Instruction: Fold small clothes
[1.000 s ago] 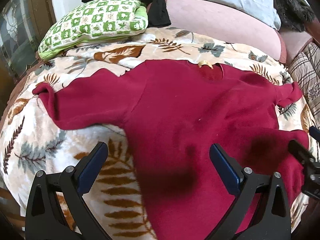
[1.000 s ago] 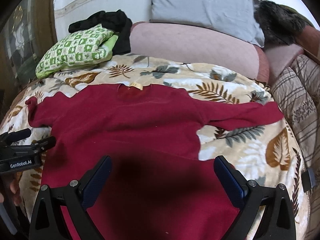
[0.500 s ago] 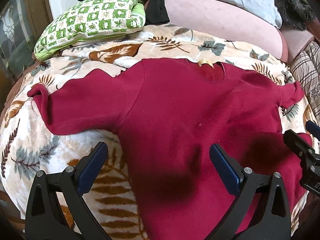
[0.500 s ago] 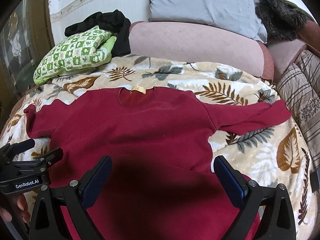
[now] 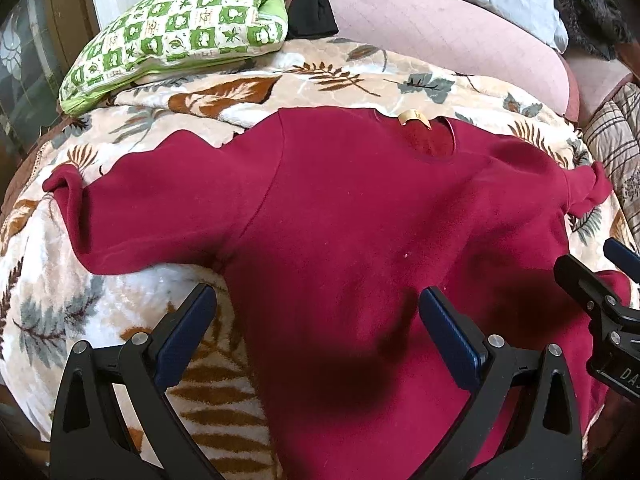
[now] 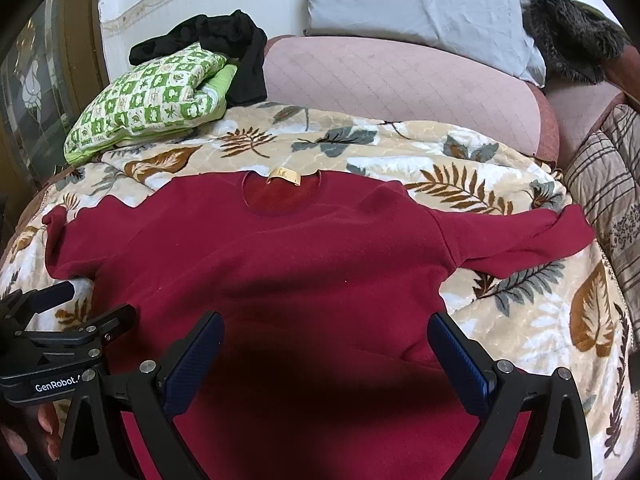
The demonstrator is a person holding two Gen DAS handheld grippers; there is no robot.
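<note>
Lying flat on the leaf-print blanket, sleeves spread left and right, the red sweater awaited folding; left gripper and right gripper hovered near, jaws wide, empty.

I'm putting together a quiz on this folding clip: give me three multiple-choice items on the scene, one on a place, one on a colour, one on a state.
1. Where does the green checked pillow lie?
A. on the sweater
B. beyond the sweater's collar, to the left
C. beside the striped quilt

2. What colour is the sweater?
A. dark red
B. navy
C. grey

3. How are the sweater's sleeves?
A. both folded across the chest
B. one rolled up
C. both spread out sideways

Answers:
1 B, it sits at the far left of the leaf-print blanket, under a black garment.
2 A, the whole body is dark red.
3 C, each sleeve reaches outward, and both the left tongs and the right tongs are open above the hem.
</note>
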